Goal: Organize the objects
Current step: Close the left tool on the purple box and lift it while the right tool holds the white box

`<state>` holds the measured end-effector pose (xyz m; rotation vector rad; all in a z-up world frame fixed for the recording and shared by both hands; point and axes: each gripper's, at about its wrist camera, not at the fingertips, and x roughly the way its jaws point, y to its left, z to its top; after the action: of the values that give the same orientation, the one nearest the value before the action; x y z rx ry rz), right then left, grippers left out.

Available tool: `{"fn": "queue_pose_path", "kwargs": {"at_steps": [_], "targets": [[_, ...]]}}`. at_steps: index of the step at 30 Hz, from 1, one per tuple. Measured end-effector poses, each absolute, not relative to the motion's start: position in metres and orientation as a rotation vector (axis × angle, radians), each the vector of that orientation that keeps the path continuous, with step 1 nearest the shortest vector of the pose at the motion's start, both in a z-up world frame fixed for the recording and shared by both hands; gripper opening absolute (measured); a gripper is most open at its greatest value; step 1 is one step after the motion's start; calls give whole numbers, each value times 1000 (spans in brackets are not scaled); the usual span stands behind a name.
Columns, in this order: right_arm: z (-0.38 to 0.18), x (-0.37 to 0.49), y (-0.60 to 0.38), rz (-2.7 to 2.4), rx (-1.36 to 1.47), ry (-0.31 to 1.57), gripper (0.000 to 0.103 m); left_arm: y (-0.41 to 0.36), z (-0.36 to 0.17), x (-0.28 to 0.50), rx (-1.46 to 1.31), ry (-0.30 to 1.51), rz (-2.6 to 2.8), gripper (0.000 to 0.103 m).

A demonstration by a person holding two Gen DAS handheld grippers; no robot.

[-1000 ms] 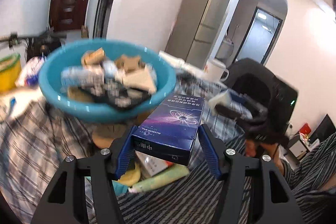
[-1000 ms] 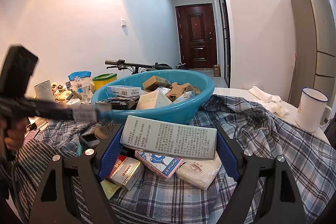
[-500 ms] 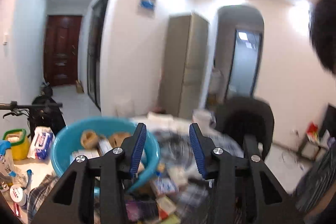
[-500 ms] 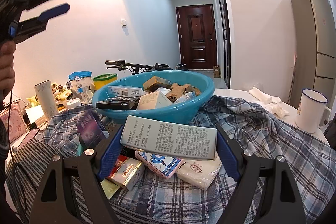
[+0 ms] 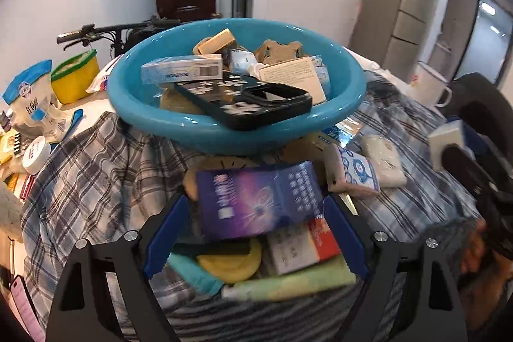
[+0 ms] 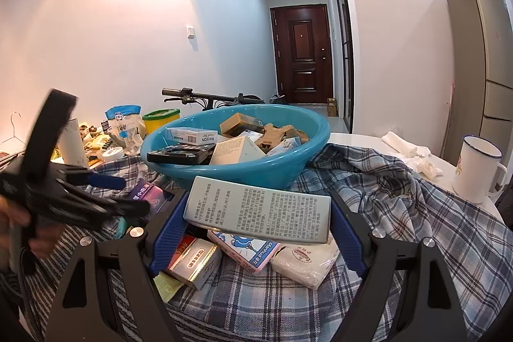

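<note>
Left gripper (image 5: 253,237): jaws wide apart, just been opening. The purple box (image 5: 256,204) lies between the blue pads (image 5: 165,234); a gap shows on each side, so no pad presses it.
Purple box: tilted, on top of the pile in front of the basin (image 5: 198,124). Beneath it a yellow disc (image 5: 231,260), a red-and-white box (image 5: 304,249) and a green tube (image 5: 295,281).
Basin: teal, on the plaid cloth (image 5: 96,169). Holds a black phone case (image 5: 250,103), a white-blue box (image 5: 182,69), a white carton (image 5: 291,76) and brown pieces.
Right gripper (image 6: 256,234): clamped on the grey box (image 6: 259,212), one pad at each short end. Box held level, printed face up, clear of the pile.
Under the grey box: a pink carton (image 6: 253,252), a white pack (image 6: 307,262) and a gold-red box (image 6: 195,262), all on the cloth.
Left gripper in the right wrist view (image 6: 105,194): at far left, held in a hand (image 6: 16,226), fingers over the purple box (image 6: 149,193).
Mug (image 6: 477,173): white, far right, off the cloth.
</note>
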<state>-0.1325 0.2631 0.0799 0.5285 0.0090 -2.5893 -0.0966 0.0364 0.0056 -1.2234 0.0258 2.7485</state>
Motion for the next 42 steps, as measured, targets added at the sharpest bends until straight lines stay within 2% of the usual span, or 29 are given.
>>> {"fn": "queue_pose_path", "kwargs": {"at_steps": [7, 9, 16, 23, 28, 39, 41, 42], "targets": [[80, -133, 263, -2587, 526, 6, 82, 75, -10, -109, -1250, 287, 2885, 89], [80, -133, 263, -2586, 525, 7, 82, 80, -15, -112, -1240, 348, 2901, 94], [80, -131, 261, -2580, 520, 3, 82, 91, -28, -113, -1282, 499, 2921, 98], [80, -131, 261, -2581, 519, 3, 82, 85, -22, -109, -1217, 403, 2893, 98], [80, -131, 261, -2581, 519, 4, 82, 80, -18, -107, -1196, 351, 2905, 94], [80, -131, 261, -2581, 519, 4, 82, 78, -24, -108, -1224, 392, 2917, 96], [80, -131, 261, -2581, 518, 5, 82, 76, -22, -105, -1196, 362, 2920, 91], [80, -131, 261, -2581, 518, 5, 82, 75, -20, -103, -1171, 340, 2914, 83]]}}
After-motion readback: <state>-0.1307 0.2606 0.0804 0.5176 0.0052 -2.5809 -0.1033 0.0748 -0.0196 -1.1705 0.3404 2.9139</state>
